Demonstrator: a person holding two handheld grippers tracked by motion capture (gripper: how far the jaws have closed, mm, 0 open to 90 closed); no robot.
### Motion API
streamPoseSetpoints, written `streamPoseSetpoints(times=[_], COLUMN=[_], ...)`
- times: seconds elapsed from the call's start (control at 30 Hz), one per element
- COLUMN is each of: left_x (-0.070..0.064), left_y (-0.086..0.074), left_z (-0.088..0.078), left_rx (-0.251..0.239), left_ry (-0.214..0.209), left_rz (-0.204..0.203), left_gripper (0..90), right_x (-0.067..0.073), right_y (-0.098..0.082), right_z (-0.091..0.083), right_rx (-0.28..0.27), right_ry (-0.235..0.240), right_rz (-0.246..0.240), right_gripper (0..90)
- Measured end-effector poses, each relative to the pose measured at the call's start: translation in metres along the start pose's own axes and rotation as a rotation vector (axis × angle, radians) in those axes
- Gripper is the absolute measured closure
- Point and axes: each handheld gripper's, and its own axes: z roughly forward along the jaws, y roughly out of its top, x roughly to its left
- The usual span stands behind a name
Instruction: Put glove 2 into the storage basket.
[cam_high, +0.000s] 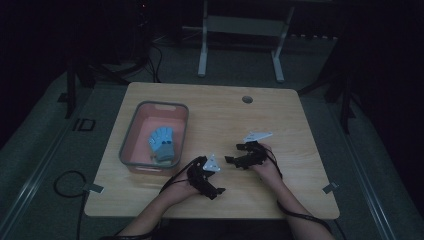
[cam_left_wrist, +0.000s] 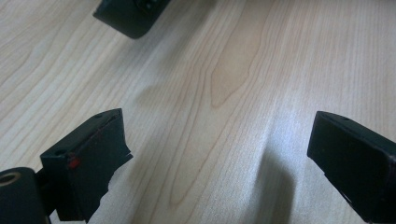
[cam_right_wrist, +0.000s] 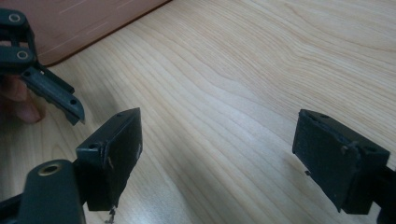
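A pink basin (cam_high: 131, 135) with a grey rim stands on the left part of the wooden table (cam_high: 220, 115). In it lies a light blue, cloth-like item (cam_high: 162, 141); the dim light hides what it is. My left gripper (cam_high: 210, 176) rests low near the table's front edge, just right of the basin. Its jaws stand wide open over bare wood (cam_left_wrist: 219, 140). My right gripper (cam_high: 234, 153) sits close beside it, pointing left toward the basin. It is open too, with nothing between its fingers (cam_right_wrist: 112, 154). The two grippers face each other a short way apart.
A round cable hole (cam_high: 247, 99) marks the table's far side. The legs of a white frame (cam_high: 202, 55) stand on the floor behind the table. A black cable (cam_high: 67, 182) loops on the floor at the left. The room is dark.
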Motion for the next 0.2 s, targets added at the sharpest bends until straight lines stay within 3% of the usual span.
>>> streamPoseSetpoints(times=[0.2], left_x=[0.0015], left_y=[0.0007], left_z=[-0.0009], left_rx=[-0.005], left_ry=[-0.005], left_rz=[-0.005], left_gripper=[4.4], right_x=[0.0002], right_y=[-0.0009], right_z=[-0.0003], right_rx=[-0.004], right_ry=[0.000], right_rz=[-0.007], right_gripper=[16.0])
